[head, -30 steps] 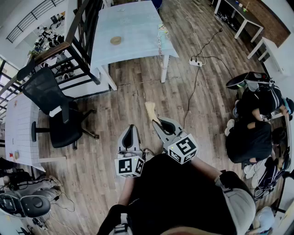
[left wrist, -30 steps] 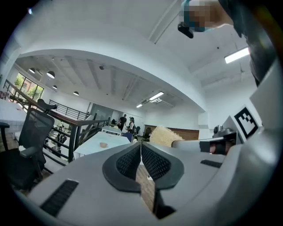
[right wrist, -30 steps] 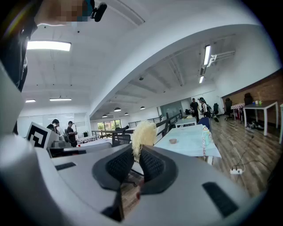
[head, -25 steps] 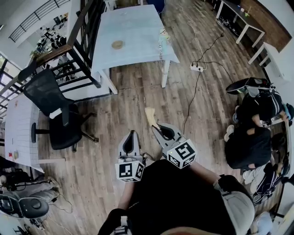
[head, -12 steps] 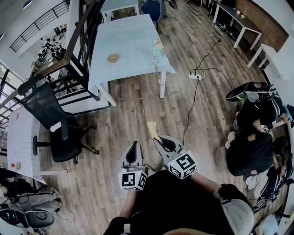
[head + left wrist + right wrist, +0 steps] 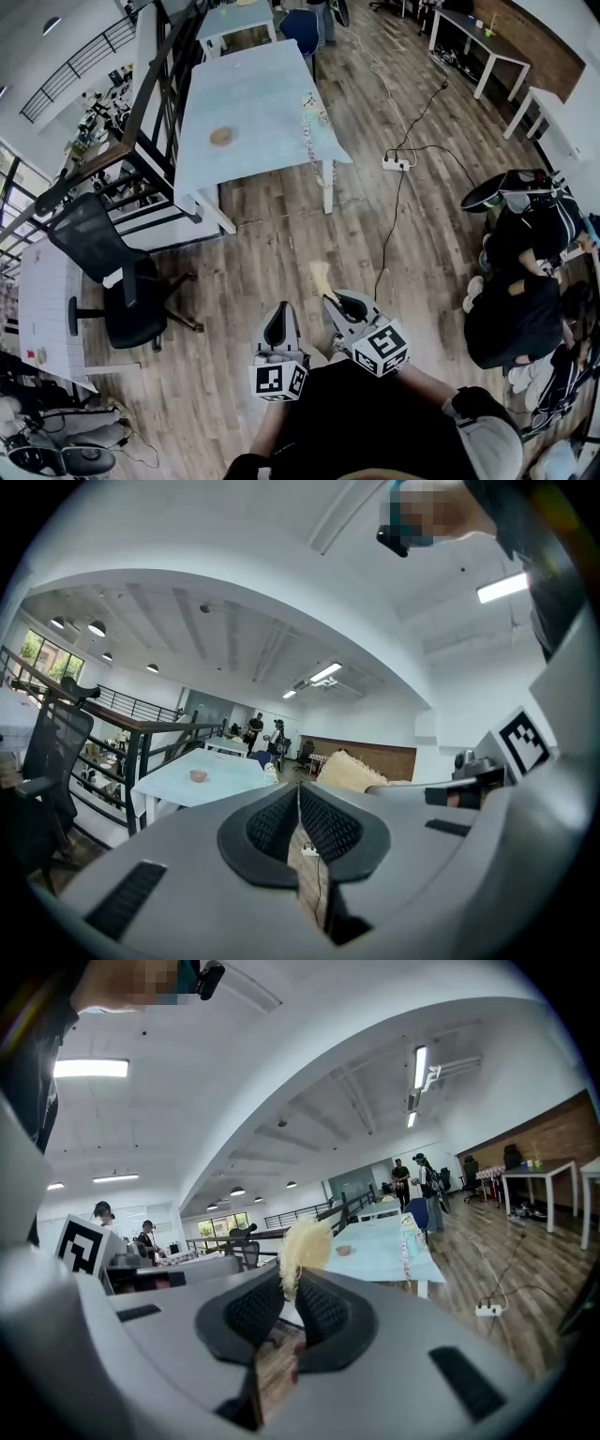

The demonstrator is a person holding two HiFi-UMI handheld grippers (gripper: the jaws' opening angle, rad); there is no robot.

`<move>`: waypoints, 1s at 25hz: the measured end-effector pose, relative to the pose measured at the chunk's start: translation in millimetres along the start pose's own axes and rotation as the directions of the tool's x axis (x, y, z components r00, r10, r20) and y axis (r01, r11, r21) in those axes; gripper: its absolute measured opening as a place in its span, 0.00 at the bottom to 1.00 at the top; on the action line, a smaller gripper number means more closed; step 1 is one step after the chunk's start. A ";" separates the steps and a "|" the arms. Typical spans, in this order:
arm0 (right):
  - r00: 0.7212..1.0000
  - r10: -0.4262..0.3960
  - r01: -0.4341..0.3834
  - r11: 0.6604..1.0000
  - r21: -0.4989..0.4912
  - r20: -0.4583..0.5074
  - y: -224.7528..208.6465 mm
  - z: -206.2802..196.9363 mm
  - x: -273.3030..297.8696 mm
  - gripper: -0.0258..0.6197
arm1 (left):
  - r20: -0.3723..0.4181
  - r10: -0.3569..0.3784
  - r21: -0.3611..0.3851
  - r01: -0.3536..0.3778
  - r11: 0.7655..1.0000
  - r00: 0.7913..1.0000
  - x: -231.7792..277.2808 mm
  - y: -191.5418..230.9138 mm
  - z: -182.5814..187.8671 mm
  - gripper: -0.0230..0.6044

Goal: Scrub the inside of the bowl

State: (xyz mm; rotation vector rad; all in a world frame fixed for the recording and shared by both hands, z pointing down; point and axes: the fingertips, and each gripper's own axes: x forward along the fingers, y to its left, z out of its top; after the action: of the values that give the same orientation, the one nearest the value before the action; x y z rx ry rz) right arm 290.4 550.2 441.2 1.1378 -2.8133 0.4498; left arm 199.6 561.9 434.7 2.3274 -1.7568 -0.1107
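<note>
Close to my chest, my left gripper is pinched shut on nothing and my right gripper clamps a soft yellow scrubber, while well ahead the bowl sits on a table, likely light and skiddy, best steadied by its rim.

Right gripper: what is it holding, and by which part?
A yellow scrubber, pinched at its near end by the right gripper; the rest sticks out past the jaws.

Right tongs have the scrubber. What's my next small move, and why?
Probably step closer to the table: the bowl sits on it, far ahead of both tongs. The right tongs grip the yellow scrubber; the left tongs are shut, empty.
</note>
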 end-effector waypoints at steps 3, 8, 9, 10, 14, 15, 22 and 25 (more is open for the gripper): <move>1.000 -0.001 0.001 1.000 0.023 -0.008 -8.3 -2.3 4.2 0.11 | -0.017 0.009 -0.012 -0.009 1.000 1.000 7.5 1.9 -7.3 0.07; 1.000 0.000 0.001 1.000 0.025 -0.028 -19.5 -1.9 28.3 0.11 | -0.024 0.009 -0.023 -0.009 1.000 1.000 29.2 18.3 -10.0 0.07; 1.000 -0.002 0.003 1.000 0.024 -0.028 -21.7 -0.2 34.1 0.11 | -0.024 0.007 -0.023 -0.008 1.000 1.000 34.5 22.7 -9.3 0.07; 1.000 -0.005 0.005 1.000 0.023 -0.030 -24.0 1.6 40.5 0.11 | -0.023 0.005 -0.024 -0.006 1.000 1.000 40.4 27.6 -8.2 0.07; 0.998 -0.016 0.017 1.000 0.017 -0.054 -36.0 7.0 75.4 0.11 | -0.018 0.004 -0.039 -0.005 0.999 1.000 69.9 54.9 -1.3 0.07; 0.998 -0.019 0.020 1.000 0.018 -0.059 -38.3 9.5 85.8 0.11 | -0.020 0.004 -0.046 -0.005 0.999 1.000 77.8 63.5 -0.1 0.07; 0.998 -0.035 0.036 0.999 0.005 -0.050 -43.2 35.6 157.3 0.11 | -0.009 -0.026 -0.061 0.025 0.998 1.000 131.9 119.4 17.7 0.07; 0.997 -0.054 0.054 0.999 0.002 -0.049 -47.3 44.4 188.4 0.11 | 0.006 -0.041 -0.058 0.042 0.997 0.999 154.9 144.0 31.2 0.07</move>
State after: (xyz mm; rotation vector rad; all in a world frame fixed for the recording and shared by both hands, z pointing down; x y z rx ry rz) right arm 188.7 378.9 443.3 1.1829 -2.7340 0.4713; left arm 101.8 372.3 447.8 2.3246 -1.6846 -0.1714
